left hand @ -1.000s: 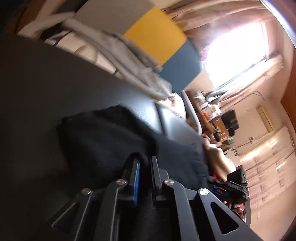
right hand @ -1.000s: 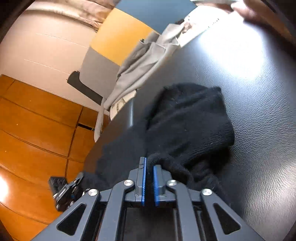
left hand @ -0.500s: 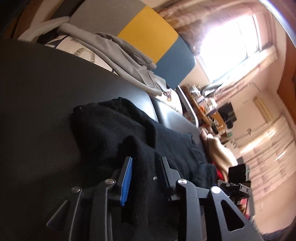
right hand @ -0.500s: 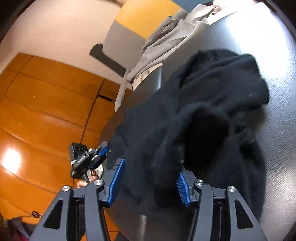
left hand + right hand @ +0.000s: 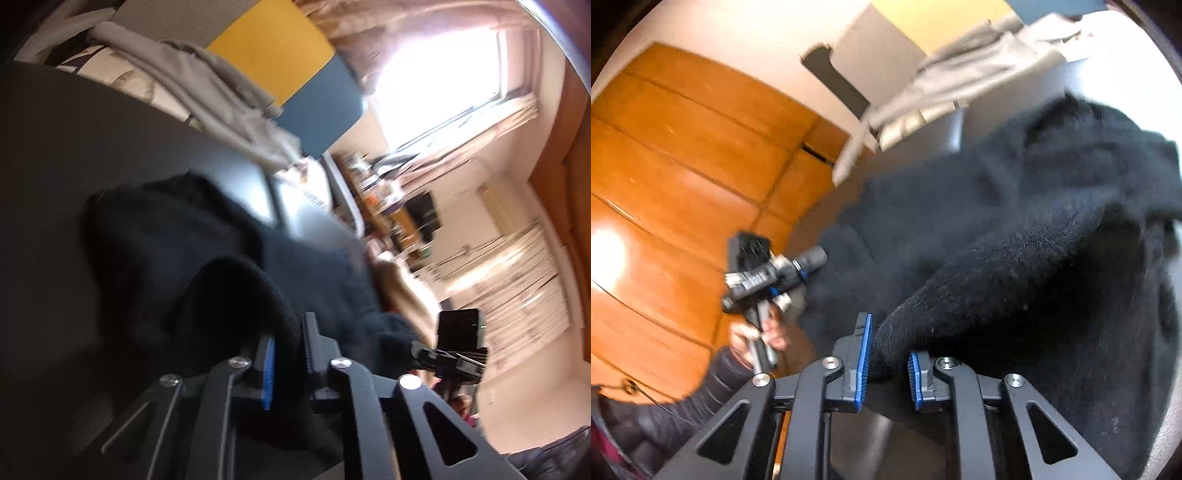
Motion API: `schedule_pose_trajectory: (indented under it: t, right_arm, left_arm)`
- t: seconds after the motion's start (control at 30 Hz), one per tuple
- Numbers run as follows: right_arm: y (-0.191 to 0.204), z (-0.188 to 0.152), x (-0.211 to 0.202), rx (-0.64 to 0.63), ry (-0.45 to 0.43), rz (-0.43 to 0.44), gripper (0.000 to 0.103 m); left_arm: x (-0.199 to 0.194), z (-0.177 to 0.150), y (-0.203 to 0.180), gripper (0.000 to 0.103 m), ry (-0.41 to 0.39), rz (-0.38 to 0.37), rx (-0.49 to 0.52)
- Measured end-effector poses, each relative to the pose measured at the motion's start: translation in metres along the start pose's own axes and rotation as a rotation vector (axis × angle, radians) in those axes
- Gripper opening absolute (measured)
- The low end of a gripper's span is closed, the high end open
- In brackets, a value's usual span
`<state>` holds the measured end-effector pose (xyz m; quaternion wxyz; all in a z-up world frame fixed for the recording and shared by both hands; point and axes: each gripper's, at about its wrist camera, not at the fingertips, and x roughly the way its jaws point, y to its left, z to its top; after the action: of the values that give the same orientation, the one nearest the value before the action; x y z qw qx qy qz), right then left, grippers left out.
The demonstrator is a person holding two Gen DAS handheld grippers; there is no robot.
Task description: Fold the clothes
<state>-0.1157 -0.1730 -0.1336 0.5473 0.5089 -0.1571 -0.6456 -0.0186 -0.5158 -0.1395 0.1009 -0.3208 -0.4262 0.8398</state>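
A black fleece garment [image 5: 192, 251] lies bunched on a dark leather surface [image 5: 55, 155]. In the left wrist view my left gripper [image 5: 288, 343] has its jaws closed on a thick fold of the garment. In the right wrist view the garment [image 5: 1034, 229] hangs lifted, and my right gripper [image 5: 888, 354] pinches a rolled edge of it between its blue pads [image 5: 865, 354]. The left gripper also shows in the right wrist view [image 5: 768, 273], held by a hand at the garment's far edge.
A grey garment [image 5: 221, 92] is draped over a chair with grey, yellow and blue panels [image 5: 280, 66] behind the surface. A wooden wall [image 5: 683, 166] stands to the left in the right wrist view. A bright window [image 5: 436, 74] and cluttered shelves are at the right.
Both grippers opened half a second ago and have closed again on new folds of the black garment. The garment is now lifted higher off the surface.
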Motion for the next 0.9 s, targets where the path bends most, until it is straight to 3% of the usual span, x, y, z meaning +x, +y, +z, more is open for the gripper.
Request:
schedule_pose_trajectory:
  t: [0.17, 0.3, 0.37, 0.53, 0.67, 0.83, 0.9]
  right_arm:
    - [-0.011, 0.042, -0.021, 0.058, -0.159, 0.021, 0.015]
    - [-0.042, 0.082, -0.021, 0.152, -0.221, -0.003, 0.015]
    - [-0.057, 0.094, -0.014, 0.207, -0.220, -0.015, 0.017]
    - [-0.081, 0.106, -0.002, 0.287, -0.202, -0.029, 0.026]
    - [-0.066, 0.103, -0.024, 0.207, -0.205, -0.007, 0.031]
    - [-0.034, 0.092, -0.054, -0.004, -0.195, -0.179, 0.045]
    - [-0.029, 0.086, -0.061, -0.054, -0.184, -0.232, 0.048]
  left_arm:
    - [0.006, 0.030, 0.004, 0.008, -0.076, -0.006, -0.072]
    - [0.021, 0.045, 0.021, 0.014, -0.098, 0.031, -0.140]
    - [0.027, 0.050, 0.033, 0.024, -0.098, 0.055, -0.190]
    - [0.013, 0.051, 0.055, 0.027, -0.161, 0.095, -0.268]
    - [-0.001, 0.044, 0.048, 0.027, -0.145, 0.195, -0.147]
    - [-0.001, 0.029, 0.022, 0.030, -0.078, 0.328, 0.119]
    - [0.002, 0.025, 0.019, 0.031, -0.043, 0.352, 0.165]
